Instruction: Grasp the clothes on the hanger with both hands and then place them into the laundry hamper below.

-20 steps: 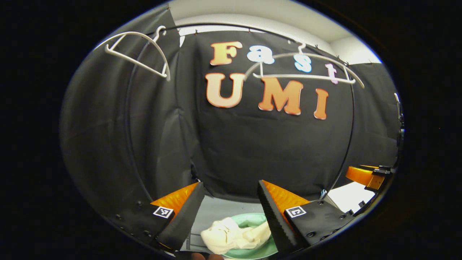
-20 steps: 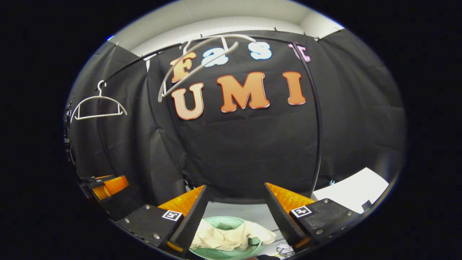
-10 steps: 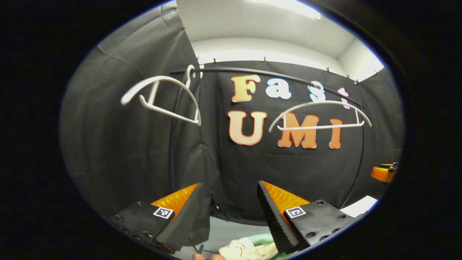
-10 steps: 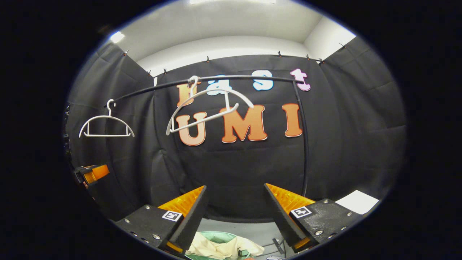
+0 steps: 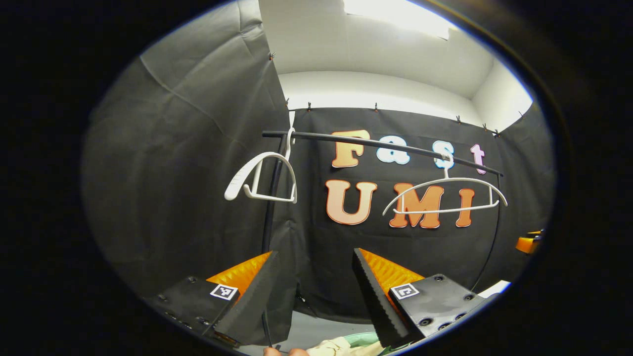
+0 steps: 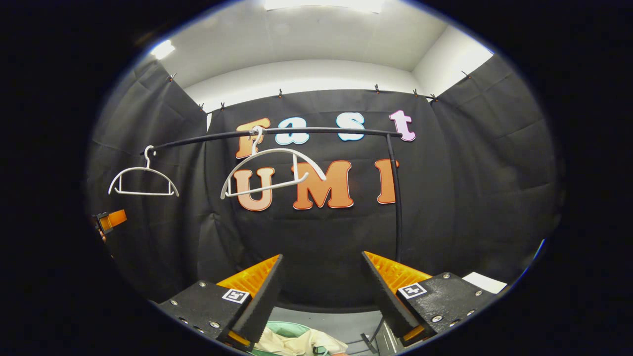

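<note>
The clothes [image 6: 296, 342] are lying in the green hamper [image 6: 277, 328] just below both wide-open, empty grippers [image 6: 321, 296] [image 5: 311, 296].

Bright ceiling light [image 5: 395, 15] glares overhead; sharp focus, fisheye bending at edges

Hamper [image 6: 277, 330] and clothes [image 6: 301, 342] edge-cropped

The cream clothes [image 6: 296, 342] lie crumpled in the pale green laundry hamper [image 6: 277, 328], low between the right gripper's spread jaws and beneath them. Two bare white hangers [image 6: 272, 168] hang on the black rail [image 6: 321, 131], above and well beyond the jaws. In the left gripper view the clothes [image 5: 336, 346] seem to heap against the hamper's rim, just under the jaws.
</note>
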Motion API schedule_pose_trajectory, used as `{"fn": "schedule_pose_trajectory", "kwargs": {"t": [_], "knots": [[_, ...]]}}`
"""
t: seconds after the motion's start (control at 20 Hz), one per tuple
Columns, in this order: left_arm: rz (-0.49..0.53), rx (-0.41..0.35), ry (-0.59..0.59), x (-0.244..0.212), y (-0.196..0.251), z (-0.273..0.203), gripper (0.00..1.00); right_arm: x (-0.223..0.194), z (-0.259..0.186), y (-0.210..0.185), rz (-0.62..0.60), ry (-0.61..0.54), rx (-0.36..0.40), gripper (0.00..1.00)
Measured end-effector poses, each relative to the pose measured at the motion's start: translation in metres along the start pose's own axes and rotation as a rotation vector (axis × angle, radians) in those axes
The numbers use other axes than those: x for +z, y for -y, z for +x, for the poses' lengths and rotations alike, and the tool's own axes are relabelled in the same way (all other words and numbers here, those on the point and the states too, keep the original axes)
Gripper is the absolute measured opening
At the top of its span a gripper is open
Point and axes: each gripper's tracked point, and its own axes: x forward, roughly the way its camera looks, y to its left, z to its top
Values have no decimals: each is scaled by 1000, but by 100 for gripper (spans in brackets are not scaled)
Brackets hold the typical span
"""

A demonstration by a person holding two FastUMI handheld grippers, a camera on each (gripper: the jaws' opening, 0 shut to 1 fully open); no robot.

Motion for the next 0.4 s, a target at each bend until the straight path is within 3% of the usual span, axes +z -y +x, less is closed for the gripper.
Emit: {"fn": "schedule_pose_trajectory", "kwargs": {"t": [0.05, 0.1, 0.4], "knots": [[0, -7, -7, -3, 3, -1, 93, 0, 1, 1, 0, 0, -5, 94], [0, -15, -13, -5, 6, -1, 100, -1, 2, 1, 4, 3, -8, 94], [-3, -26, -22, -9, 12, 2, 100, -12, 6, -3, -2, -18, -8, 94]]}}
